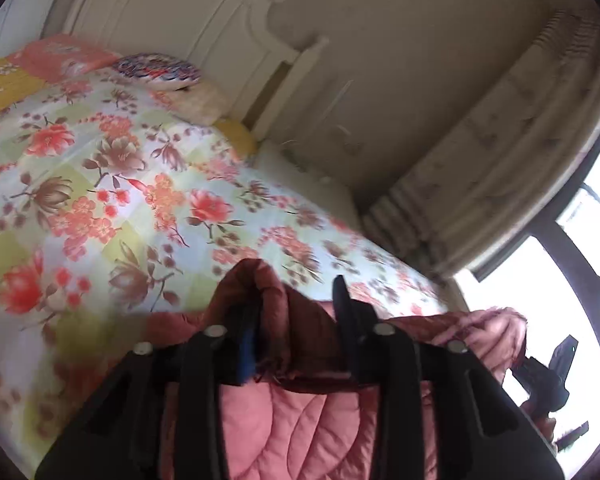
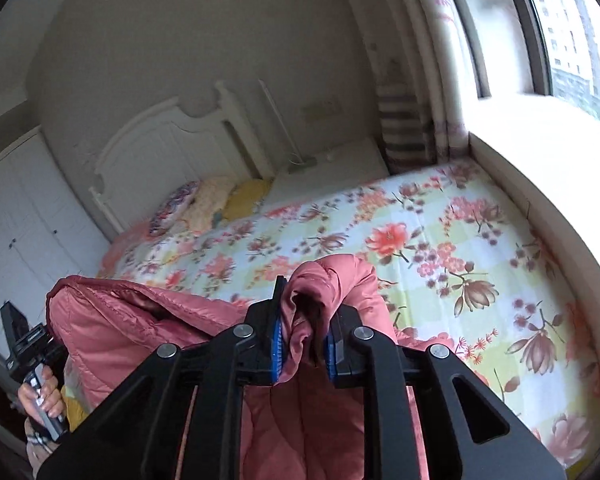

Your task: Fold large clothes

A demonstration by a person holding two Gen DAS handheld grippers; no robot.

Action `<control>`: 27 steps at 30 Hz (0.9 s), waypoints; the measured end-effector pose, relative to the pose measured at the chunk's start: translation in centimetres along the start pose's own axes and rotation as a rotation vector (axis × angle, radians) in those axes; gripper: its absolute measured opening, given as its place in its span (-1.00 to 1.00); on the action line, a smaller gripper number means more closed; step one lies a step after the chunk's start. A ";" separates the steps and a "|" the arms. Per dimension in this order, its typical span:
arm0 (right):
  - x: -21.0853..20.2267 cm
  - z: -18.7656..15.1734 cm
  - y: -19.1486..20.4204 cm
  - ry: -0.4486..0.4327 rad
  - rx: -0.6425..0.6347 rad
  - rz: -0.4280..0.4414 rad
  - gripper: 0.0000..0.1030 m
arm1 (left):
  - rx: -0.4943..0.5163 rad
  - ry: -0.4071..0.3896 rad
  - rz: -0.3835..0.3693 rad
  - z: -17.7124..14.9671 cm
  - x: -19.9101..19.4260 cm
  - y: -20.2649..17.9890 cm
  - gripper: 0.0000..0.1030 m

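a pink quilted jacket point(image 2: 132, 320) hangs lifted above the near edge of the bed, stretched between the two grippers, its padded body drooping below them and its darker maroon lining showing at the bunched top folds. the right gripper point(image 2: 302, 344) has its blue-padded fingers point(image 2: 275, 346) closed tight on one gathered corner of the jacket, a roll of fabric bulging up between them. the left gripper point(image 1: 300, 332) pinches the other corner, a hump of maroon fabric rising between its fingers, though that view is blurred. in the right wrist view the left gripper shows at the far left with the person's hand point(image 2: 40, 394) around its handle. below lies the floral bedspread point(image 2: 440, 248), with pillows point(image 2: 204, 204) piled at the head edge against a white headboard point(image 2: 168, 152). a curtain point(image 1: 500, 152) hangs by the window point(image 2: 572, 32) along the bed's side.
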State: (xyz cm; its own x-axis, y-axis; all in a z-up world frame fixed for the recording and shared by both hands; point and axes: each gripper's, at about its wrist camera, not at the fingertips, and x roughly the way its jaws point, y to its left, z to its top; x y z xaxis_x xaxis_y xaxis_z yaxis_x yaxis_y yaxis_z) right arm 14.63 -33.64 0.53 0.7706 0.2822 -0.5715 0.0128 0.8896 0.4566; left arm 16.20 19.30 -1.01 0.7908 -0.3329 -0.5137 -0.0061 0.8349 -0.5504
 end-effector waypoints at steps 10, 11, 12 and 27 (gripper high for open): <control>9.0 -2.5 -7.6 0.016 0.170 0.009 0.70 | -0.064 -0.023 0.202 -0.2 8.5 6.7 0.91; 9.3 -2.7 -8.2 0.026 0.196 0.031 0.70 | -0.074 -0.012 0.196 -0.6 8.9 7.3 0.91; 9.9 -3.1 -8.8 0.036 0.224 0.050 0.70 | -0.105 0.010 0.180 -1.1 9.5 8.2 0.91; 10.6 -1.3 -5.3 0.220 -0.193 -0.085 0.21 | 0.245 0.147 0.200 -0.9 10.7 3.2 -0.02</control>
State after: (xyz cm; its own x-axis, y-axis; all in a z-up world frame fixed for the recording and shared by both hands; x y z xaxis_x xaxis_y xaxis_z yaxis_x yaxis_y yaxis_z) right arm 21.93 -34.88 -8.85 0.6152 0.2559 -0.7457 -0.0658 0.9592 0.2749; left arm 24.11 18.05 -8.83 0.6922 -0.1964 -0.6945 0.0090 0.9645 -0.2638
